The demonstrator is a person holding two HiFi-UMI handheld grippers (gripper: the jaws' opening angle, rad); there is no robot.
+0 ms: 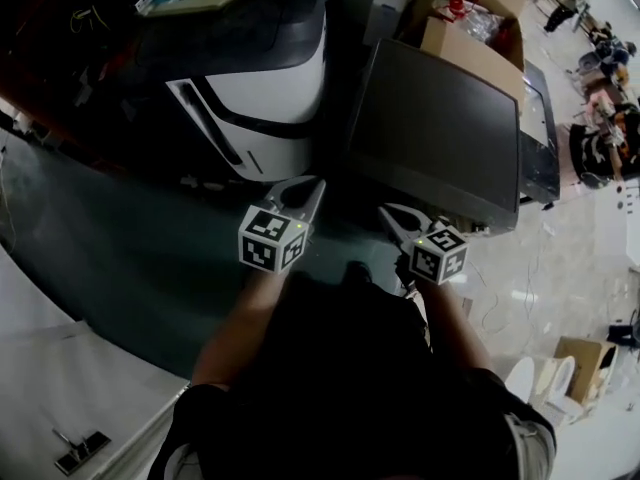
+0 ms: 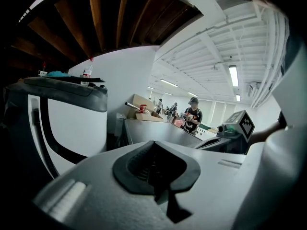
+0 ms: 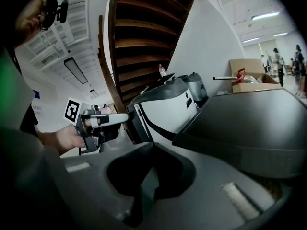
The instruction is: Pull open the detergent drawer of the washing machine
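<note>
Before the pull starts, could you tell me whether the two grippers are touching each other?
Apart. The head view shows the left gripper and right gripper with a clear gap between them.

White machine [image 1: 270, 88] with black stripe, dark grey machine [image 1: 440, 133], brown cardboard box [image 1: 468, 53]

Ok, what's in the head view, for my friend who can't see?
From above, a person holds out the left gripper and right gripper, both shut and empty. Just ahead stand a white-and-grey machine and a dark flat-topped machine.
</note>
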